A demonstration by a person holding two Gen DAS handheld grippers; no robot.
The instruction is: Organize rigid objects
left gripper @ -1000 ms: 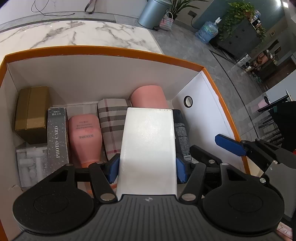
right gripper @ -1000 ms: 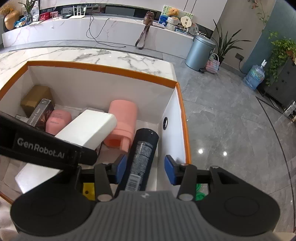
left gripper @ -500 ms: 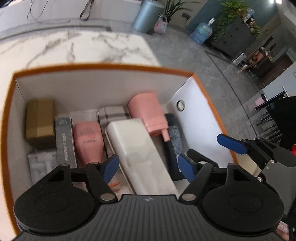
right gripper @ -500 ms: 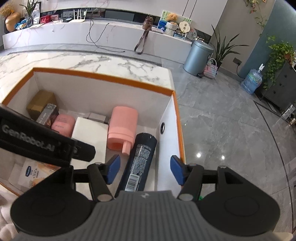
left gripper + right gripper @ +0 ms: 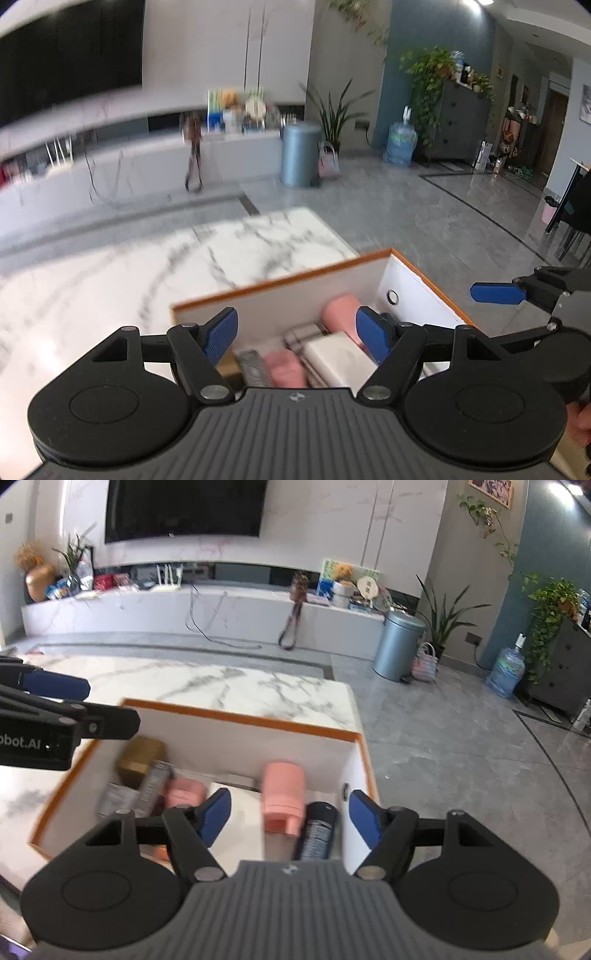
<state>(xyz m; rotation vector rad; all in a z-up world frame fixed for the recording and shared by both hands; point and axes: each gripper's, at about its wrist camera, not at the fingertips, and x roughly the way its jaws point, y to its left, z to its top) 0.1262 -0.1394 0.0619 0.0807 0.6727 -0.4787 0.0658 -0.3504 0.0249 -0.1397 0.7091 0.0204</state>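
Ribbed blue-padded tools (image 5: 299, 338) above orange-rimmed box (image 5: 236, 716)

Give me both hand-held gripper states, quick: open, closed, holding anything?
Left hand-held gripper: open, holding nothing, above the box.
Right hand-held gripper: open, holding nothing.

Left claw (image 5: 297, 334) and right claw (image 5: 290, 814) both gape wide, empty.

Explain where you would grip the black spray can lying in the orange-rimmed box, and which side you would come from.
Grip the black spray can across its round body, coming from above with the right gripper, probably. It lies on its side between the pink bottle and the box wall, so its flanks look crowded; fingers would need to slip in carefully.
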